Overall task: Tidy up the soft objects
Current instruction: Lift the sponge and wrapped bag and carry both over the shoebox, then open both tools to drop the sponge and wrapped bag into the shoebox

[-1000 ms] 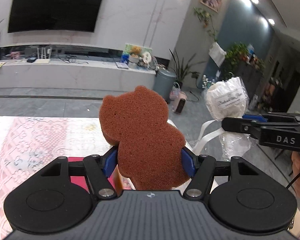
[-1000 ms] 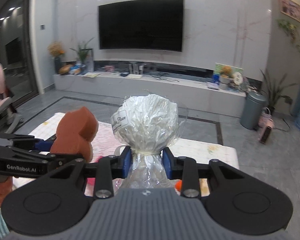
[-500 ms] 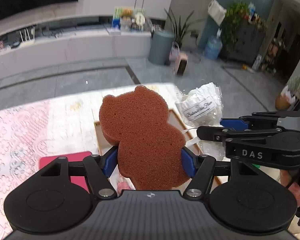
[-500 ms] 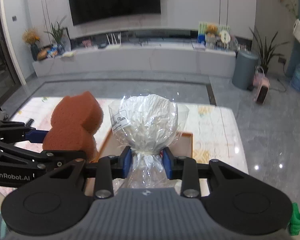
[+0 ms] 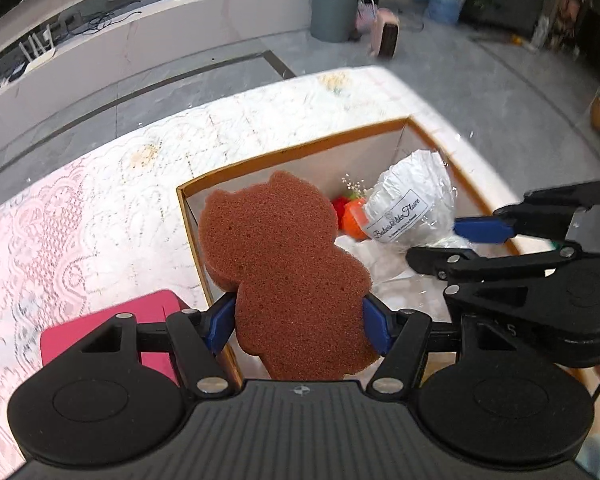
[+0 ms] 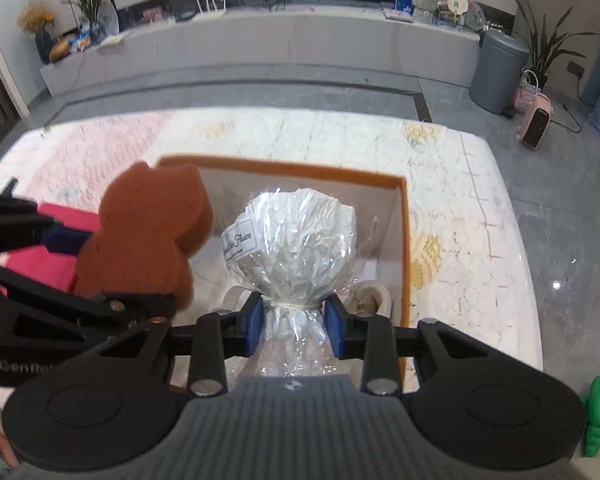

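Left gripper (image 5: 298, 318) pinches the bear sponge (image 5: 288, 272) over the box's (image 5: 292, 152) near-left corner. Right gripper (image 6: 294, 320) squeezes the wrapped bouquet's (image 6: 296, 240) tied neck above the box middle. Farther in, an orange toy (image 5: 354, 218) lies on the box floor.

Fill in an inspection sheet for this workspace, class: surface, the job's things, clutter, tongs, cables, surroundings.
Surface: table under a lace-patterned cloth, pink at one end.
Job's things: brown bear-shaped sponge; white flower bundle wrapped in cellophane; open box with orange rim, holding orange and red soft pieces.
Clutter: pink flat item beside the box; green object at the table edge.
Tongs: left tongs clamp the sponge; right tongs clamp the bundle's tied neck; both over the box.
Cables: nothing seen on the table.
Surroundings: grey bin, potted plants, long low counter.
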`<action>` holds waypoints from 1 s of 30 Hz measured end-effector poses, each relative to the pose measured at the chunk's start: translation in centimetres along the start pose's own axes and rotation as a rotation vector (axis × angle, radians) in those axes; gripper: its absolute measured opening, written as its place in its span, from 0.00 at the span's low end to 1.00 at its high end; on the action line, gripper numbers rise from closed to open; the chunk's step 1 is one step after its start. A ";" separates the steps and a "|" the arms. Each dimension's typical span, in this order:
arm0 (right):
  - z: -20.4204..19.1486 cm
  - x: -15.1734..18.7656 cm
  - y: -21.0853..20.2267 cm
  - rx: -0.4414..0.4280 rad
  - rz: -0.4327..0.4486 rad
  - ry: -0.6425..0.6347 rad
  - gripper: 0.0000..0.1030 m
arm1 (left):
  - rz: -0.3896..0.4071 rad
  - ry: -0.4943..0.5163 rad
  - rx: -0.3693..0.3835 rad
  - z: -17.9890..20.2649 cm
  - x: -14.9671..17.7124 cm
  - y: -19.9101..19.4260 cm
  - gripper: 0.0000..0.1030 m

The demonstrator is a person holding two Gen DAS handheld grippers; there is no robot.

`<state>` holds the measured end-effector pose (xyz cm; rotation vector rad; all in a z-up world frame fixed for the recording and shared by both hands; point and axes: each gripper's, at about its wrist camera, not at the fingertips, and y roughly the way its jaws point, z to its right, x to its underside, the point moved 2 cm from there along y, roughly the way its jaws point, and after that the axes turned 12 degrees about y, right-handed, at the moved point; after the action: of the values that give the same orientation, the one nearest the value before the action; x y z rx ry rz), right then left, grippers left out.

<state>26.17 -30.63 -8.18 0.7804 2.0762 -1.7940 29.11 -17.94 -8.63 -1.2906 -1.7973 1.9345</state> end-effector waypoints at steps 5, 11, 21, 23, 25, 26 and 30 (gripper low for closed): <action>-0.1 0.2 2.6 0.036 -0.035 -0.030 0.32 | -0.039 0.069 -0.032 0.4 -0.4 2.0 0.73; -0.3 0.8 3.9 0.071 -0.045 -0.075 0.32 | -0.075 0.169 -0.082 1.9 -0.7 3.1 0.74; -0.3 1.1 4.5 0.101 -0.036 -0.156 0.33 | -0.092 0.194 -0.104 2.4 -0.4 3.9 0.80; -0.2 1.1 4.4 0.098 -0.037 -0.158 0.33 | -0.089 0.211 -0.114 2.5 -0.4 3.9 0.81; -0.3 1.2 4.2 0.100 -0.040 -0.169 0.38 | -0.085 0.233 -0.134 2.8 -0.5 3.5 0.83; -0.5 1.2 4.1 0.107 -0.034 -0.179 0.41 | -0.082 0.233 -0.149 2.8 -0.5 3.2 0.83; -0.9 1.2 3.0 0.123 -0.011 -0.226 0.50 | -0.060 0.230 -0.144 2.6 -0.6 1.8 0.84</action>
<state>27.05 -29.31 -11.13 0.5670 1.8452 -1.9319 28.36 -20.58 -10.27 -1.4217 -1.8621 1.5777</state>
